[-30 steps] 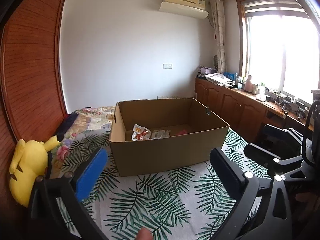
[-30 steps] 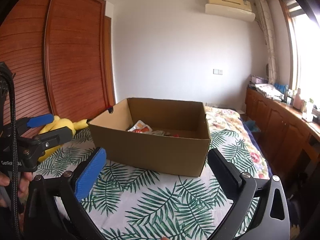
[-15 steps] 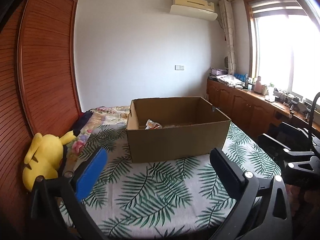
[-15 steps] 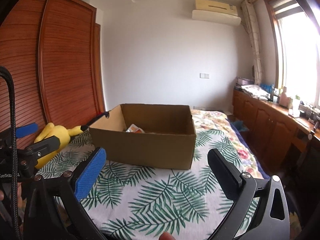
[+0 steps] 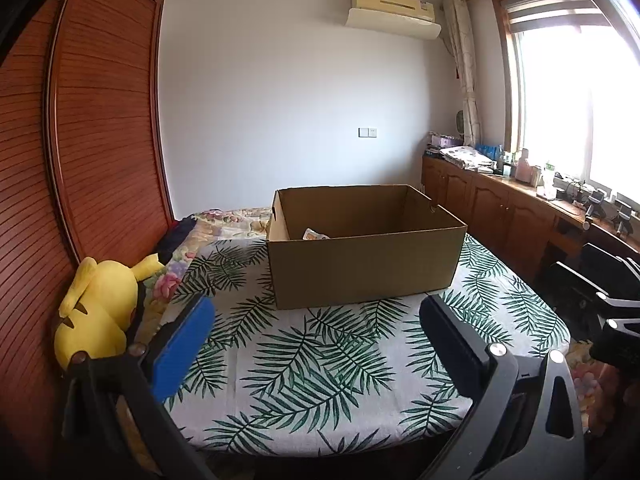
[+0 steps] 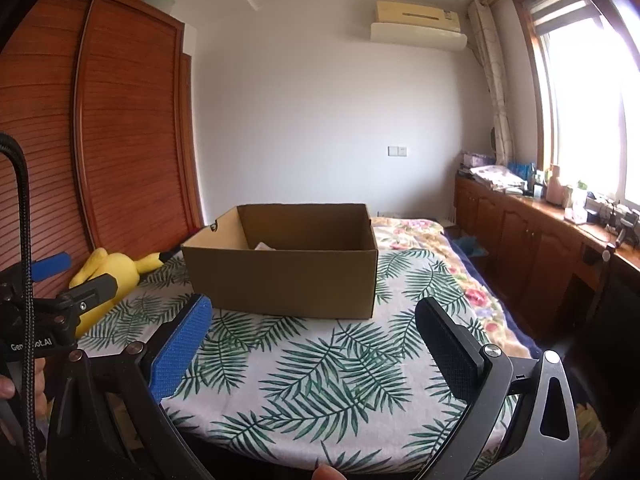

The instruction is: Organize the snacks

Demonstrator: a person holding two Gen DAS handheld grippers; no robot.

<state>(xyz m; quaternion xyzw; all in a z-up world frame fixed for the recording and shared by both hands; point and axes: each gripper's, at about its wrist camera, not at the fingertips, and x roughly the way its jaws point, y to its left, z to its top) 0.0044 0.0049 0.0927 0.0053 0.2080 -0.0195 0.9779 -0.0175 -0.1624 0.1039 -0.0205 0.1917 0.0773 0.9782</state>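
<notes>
An open cardboard box (image 5: 362, 268) stands on a leaf-print cloth (image 5: 320, 364) over a bed; it also shows in the right wrist view (image 6: 280, 280). A snack packet (image 5: 315, 234) peeks over the box's near wall; a white corner of one shows in the right wrist view (image 6: 265, 246). My left gripper (image 5: 316, 340) is open and empty, held back from the box above the cloth's near edge. My right gripper (image 6: 314, 340) is open and empty, likewise back from the box. The box's floor is mostly hidden.
A yellow plush toy (image 5: 98, 308) lies at the bed's left edge against a wooden wardrobe (image 5: 80, 160). Wooden cabinets (image 5: 500, 208) with clutter run along the right wall under a window. The left gripper shows at the left of the right wrist view (image 6: 60, 280).
Both grippers have pulled back and away from the box, which now looks smaller and farther. Less of the box's inside shows. Both stay open and empty.
</notes>
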